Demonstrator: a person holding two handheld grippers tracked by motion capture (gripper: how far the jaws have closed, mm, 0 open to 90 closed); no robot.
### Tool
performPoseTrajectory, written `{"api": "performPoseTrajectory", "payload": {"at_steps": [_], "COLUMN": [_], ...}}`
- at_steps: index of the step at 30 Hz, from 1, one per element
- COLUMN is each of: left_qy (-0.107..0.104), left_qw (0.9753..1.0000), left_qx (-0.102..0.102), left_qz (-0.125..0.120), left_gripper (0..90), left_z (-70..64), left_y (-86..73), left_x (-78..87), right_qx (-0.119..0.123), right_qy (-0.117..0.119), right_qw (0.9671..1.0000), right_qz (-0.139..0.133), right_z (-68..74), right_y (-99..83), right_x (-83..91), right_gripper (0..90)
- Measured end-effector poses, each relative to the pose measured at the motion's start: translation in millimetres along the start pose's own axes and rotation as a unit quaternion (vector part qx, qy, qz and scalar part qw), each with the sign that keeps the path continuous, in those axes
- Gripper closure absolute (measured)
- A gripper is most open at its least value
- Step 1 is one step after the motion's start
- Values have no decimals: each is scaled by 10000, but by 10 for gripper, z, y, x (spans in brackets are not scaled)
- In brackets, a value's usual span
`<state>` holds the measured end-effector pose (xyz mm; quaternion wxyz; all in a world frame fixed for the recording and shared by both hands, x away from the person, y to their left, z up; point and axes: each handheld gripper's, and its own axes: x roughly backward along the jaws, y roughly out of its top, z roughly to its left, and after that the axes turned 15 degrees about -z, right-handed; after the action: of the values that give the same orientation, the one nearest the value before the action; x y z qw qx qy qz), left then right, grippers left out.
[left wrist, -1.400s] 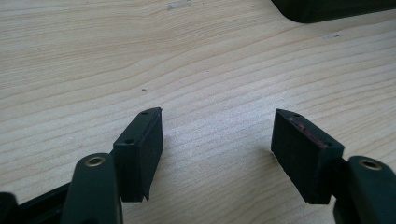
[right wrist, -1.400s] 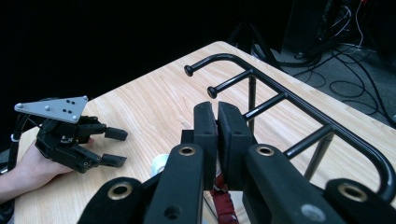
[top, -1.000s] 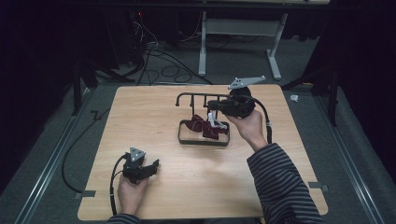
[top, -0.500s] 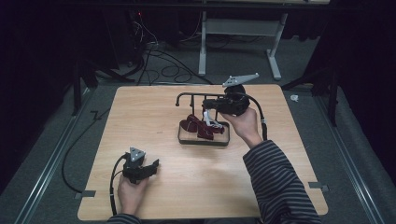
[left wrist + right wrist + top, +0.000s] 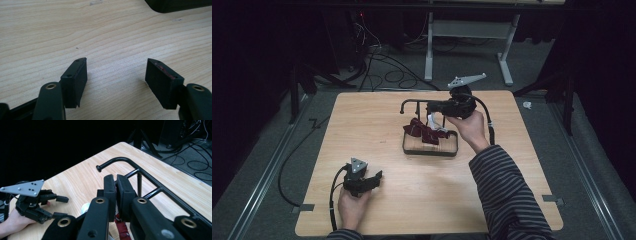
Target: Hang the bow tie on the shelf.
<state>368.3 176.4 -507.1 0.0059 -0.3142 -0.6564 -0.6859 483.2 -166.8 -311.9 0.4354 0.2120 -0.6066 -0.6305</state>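
Observation:
A black wire rack (image 5: 412,103) with a tray base (image 5: 430,150) stands mid-table, its curved top bar (image 5: 125,160) close ahead in the right gripper view. A dark red cloth (image 5: 422,131) lies bunched in the tray, one end drawn upward, with a small white piece (image 5: 432,120) beside it. My right gripper (image 5: 432,106) hovers over the rack, jaws pointing left and shut (image 5: 116,178), with red cloth (image 5: 122,228) showing just under them. My left gripper (image 5: 373,179) rests on the bare table at the front left, open (image 5: 116,75) and holding nothing.
The wooden table (image 5: 362,120) has free surface on all sides of the rack. A dark rounded edge (image 5: 175,5) lies far ahead of the left jaws. Cables (image 5: 377,55) and a metal stand (image 5: 507,50) sit on the floor behind the table.
My right gripper has risen slightly and shifted back over the rack, and the red cloth has bunched up higher beneath it. The left gripper has stayed put.

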Motion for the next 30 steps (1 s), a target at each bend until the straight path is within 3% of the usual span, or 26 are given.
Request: {"api": "performPoseTrajectory", "payload": {"at_steps": [11,20,30], "left_qy": [-3,-6,-5], "left_qw": [10000,10000,10000], "left_qx": [-5,-8,-9], "left_qz": [8,15,14], "left_gripper": [346,346,345], "left_z": [2,5,4], "left_y": [0,1,0], "left_x": [1,2,2], "right_qx": [-230,-257,-36], "right_qy": [-222,-337,-676], "right_qw": [9994,9991,9977], "right_qz": [-88,-58,103], "right_z": [-160,-216,-227], "right_y": [-23,-53,-69], "right_x": [8,-25,-33], "right_gripper": [884,882,876]}}
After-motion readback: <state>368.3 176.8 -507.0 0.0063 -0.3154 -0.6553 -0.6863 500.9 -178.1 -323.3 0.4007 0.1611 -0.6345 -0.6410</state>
